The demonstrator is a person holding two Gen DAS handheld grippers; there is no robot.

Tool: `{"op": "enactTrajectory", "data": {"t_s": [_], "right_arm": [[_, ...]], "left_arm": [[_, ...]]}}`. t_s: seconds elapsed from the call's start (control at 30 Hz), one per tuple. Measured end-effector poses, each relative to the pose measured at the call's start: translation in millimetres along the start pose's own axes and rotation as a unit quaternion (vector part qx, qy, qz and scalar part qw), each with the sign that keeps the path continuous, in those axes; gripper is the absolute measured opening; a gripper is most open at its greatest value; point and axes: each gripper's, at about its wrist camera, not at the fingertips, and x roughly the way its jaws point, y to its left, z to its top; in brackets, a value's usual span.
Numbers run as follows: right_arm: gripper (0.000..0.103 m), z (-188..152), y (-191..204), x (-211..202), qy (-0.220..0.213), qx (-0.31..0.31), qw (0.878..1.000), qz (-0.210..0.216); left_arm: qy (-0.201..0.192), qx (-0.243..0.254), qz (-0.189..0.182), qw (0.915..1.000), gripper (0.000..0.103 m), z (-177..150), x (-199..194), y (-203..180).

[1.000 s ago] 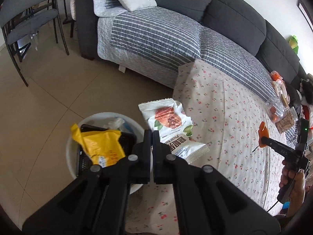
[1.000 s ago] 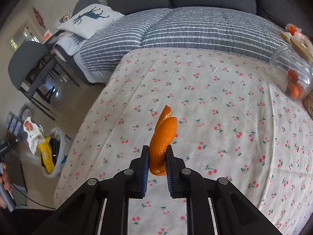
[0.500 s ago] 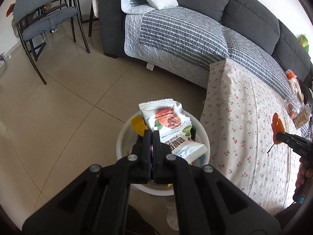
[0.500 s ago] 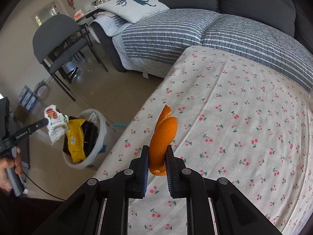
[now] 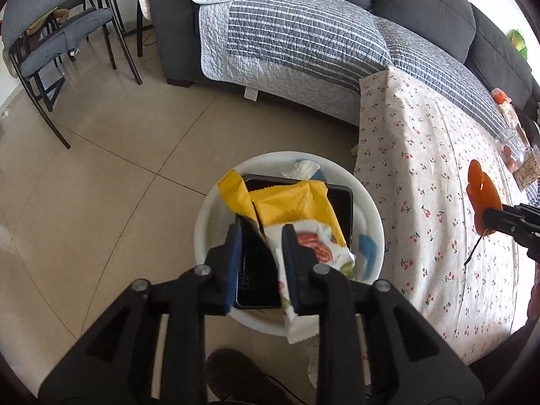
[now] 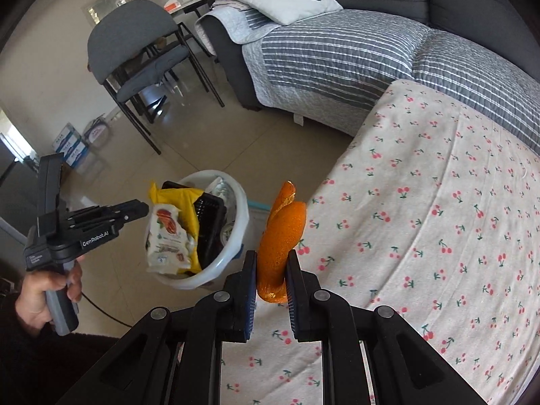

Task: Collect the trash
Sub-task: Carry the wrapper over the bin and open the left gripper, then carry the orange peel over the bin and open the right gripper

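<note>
My left gripper (image 5: 261, 233) hangs over the white bin (image 5: 209, 209), its jaws opening. The white snack packet (image 5: 317, 249) leans against the right finger only and sags into the bin; the left pad stands clear of it. In the right wrist view the snack packet (image 6: 167, 236) hangs just below the left gripper (image 6: 141, 207), over the bin (image 6: 243, 209). A yellow wrapper (image 5: 287, 202) and a black tray (image 5: 341, 199) lie inside. My right gripper (image 6: 271, 260) is shut on a curled orange peel (image 6: 281, 236), above the table's edge near the bin.
The table under a cherry-print cloth (image 6: 422, 236) stands right of the bin. A grey sofa with a striped quilt (image 5: 303, 33) runs behind it. A grey chair (image 5: 50, 33) stands far left on the tiled floor. Jars and snacks (image 5: 516, 155) sit at the table's far end.
The left gripper's jaws have parted and the snack packet has slipped down into the bin. The right gripper has carried the orange peel left, from mid-table to the edge by the bin.
</note>
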Motion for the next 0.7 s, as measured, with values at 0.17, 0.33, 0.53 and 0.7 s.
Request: {"op": "enactTrajectory", "data": {"t_s": [0.17,0.33,0.53,0.7], "right_arm": [[0.017,-2.4,26.0,16.6,0.020,-0.002,0.999,0.029],[0.017,1.5,57.3,33.1,0.039,0.009,0.996,0.082],[0.018,11.9,97.2,60.1,0.058,0.000,0.994,0.095],[0.023,15.9,107.2,89.1,0.075,0.013,0.994,0.074]], "left_arm": [[-0.003,-0.035,0.003,0.9994,0.062,-0.5,-14.0,16.5],[0.003,-0.076,0.026,0.9968,0.083,-3.5,-27.2,38.9],[0.027,-0.112,0.056,0.9918,0.095,-12.5,-29.8,64.1],[0.041,-0.109,0.079,0.9901,0.099,-19.0,-25.9,71.6]]}}
